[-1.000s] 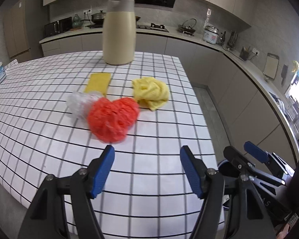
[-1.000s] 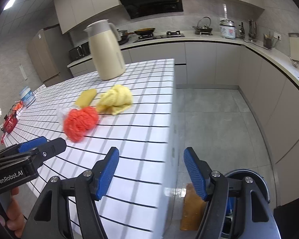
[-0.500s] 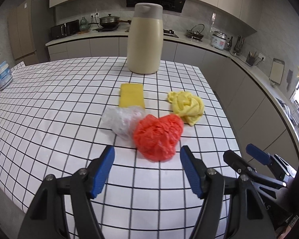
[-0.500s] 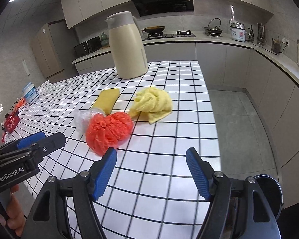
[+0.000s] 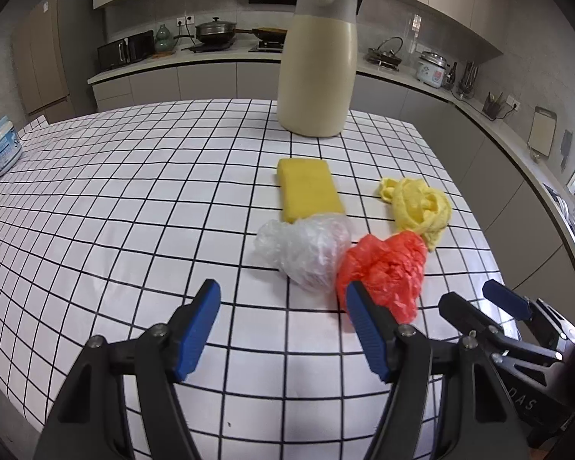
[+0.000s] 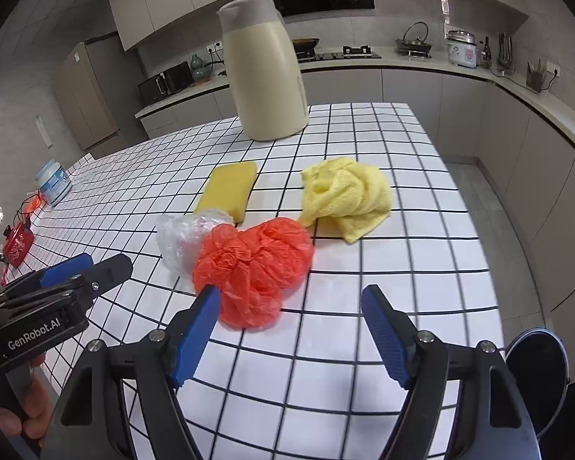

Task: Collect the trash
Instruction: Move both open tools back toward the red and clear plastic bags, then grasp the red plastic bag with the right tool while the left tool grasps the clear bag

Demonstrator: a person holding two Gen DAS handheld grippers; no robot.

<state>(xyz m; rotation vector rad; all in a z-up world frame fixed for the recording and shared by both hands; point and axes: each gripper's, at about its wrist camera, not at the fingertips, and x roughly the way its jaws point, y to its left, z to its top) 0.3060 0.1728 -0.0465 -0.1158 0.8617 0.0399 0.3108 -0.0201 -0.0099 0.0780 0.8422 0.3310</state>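
A table [image 5: 96, 199] covered in a white cloth with a black grid fills both views. On its far side stands a tall cream jug [image 5: 318, 61] with a grey lid. Nearer lie a flat yellow sponge [image 5: 306, 188] and a bunched yellow cloth [image 6: 345, 191], apart from each other. The trash sits in front of them: a crumpled red plastic bag [image 6: 253, 264] touching a crumpled clear plastic bag [image 5: 306, 249] on its left; the clear one also touches the near end of the sponge.

Both grippers are held side by side above the near part of the table, angled down toward the trash. The right gripper [image 6: 289, 329] has its jaws opening, already wide; its left blue pad is just in front of the red bag, with nothing gripped. The left gripper [image 5: 283, 326] stands moderately wide and empty, its right pad close before the red bag. A hand [image 6: 19, 418] grips the left gripper's handle at the lower left of the right view.
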